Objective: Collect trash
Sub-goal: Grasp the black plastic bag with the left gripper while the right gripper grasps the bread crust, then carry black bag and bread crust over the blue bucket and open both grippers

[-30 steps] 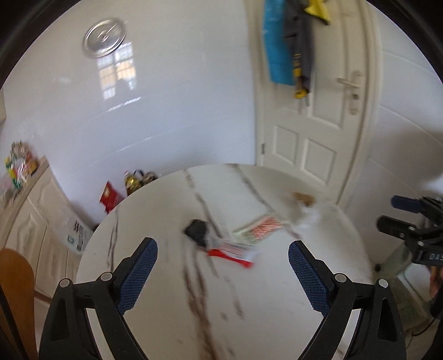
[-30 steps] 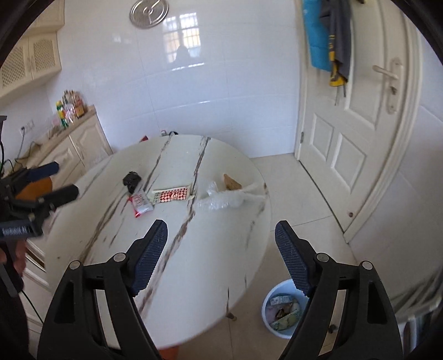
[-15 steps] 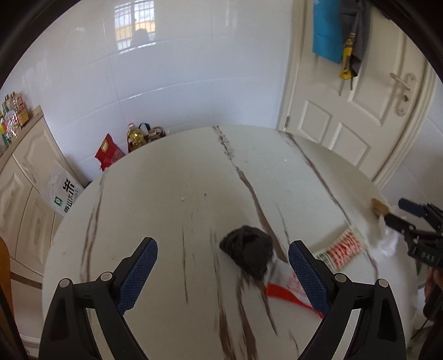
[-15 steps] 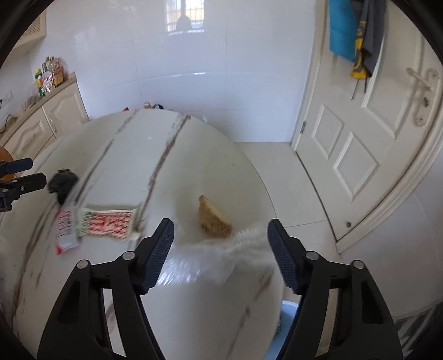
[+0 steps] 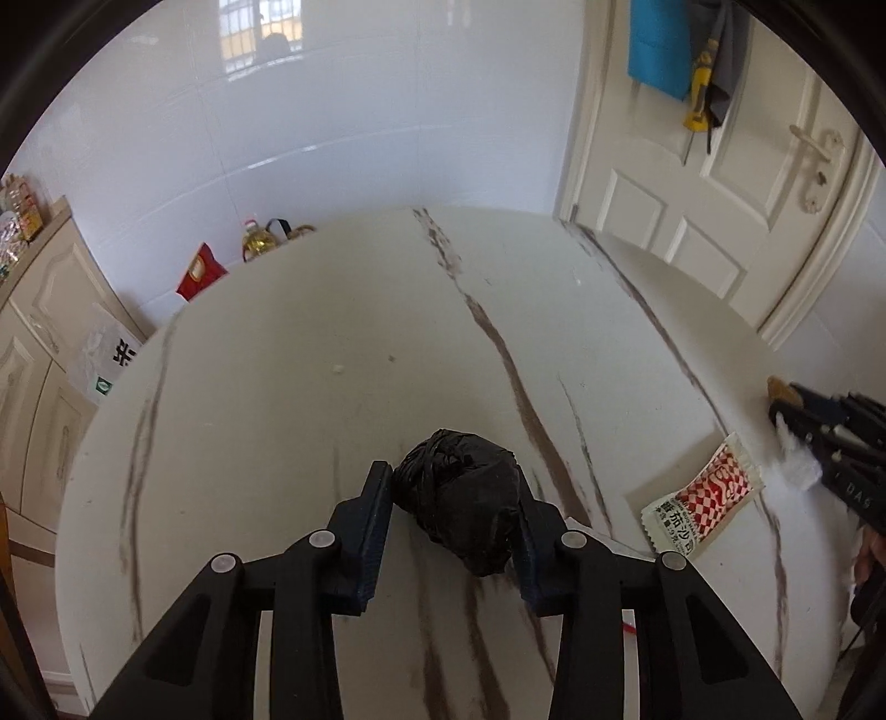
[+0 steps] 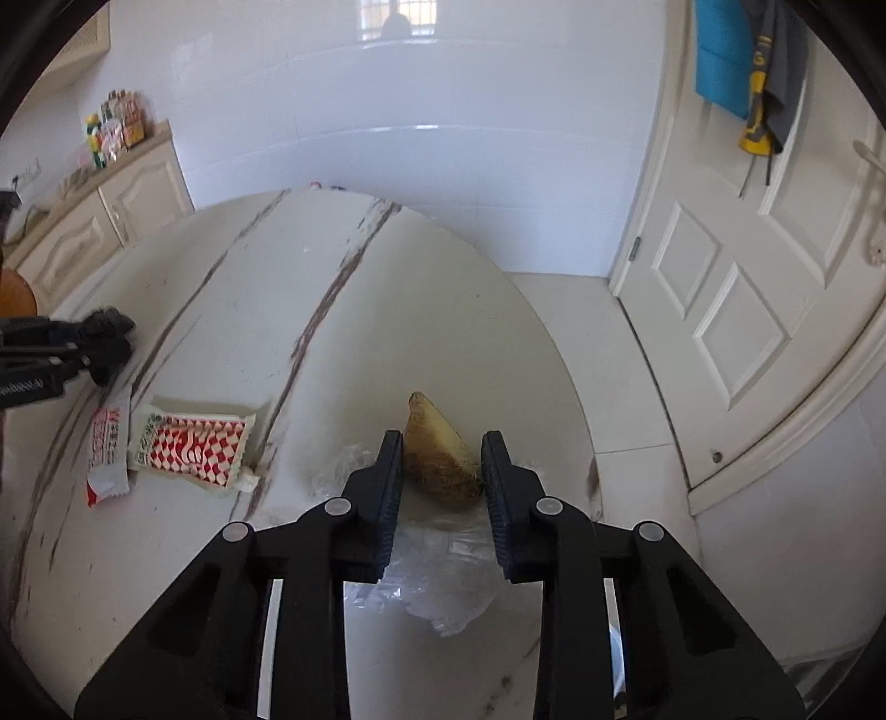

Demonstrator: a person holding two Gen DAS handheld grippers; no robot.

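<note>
Your left gripper [image 5: 455, 498] has just been closing and now pinches the crumpled black plastic bag [image 5: 465, 498] on the round white marble table [image 5: 343, 332]. Your right gripper [image 6: 443, 459] has just been closing too; the brown wedge-shaped peel [image 6: 437, 459] sits between its fingers, touching them, above the clear plastic film [image 6: 437, 576]. The red-and-white checked sachet [image 6: 188, 451] lies between the two.

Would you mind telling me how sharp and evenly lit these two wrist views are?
Left wrist view: sharp, fisheye-bent, window glare on the glossy white wall tiles. Right wrist view: crisp centre, similar glare up top, the crumpled black plastic bag slightly soft at the left edge.
</note>
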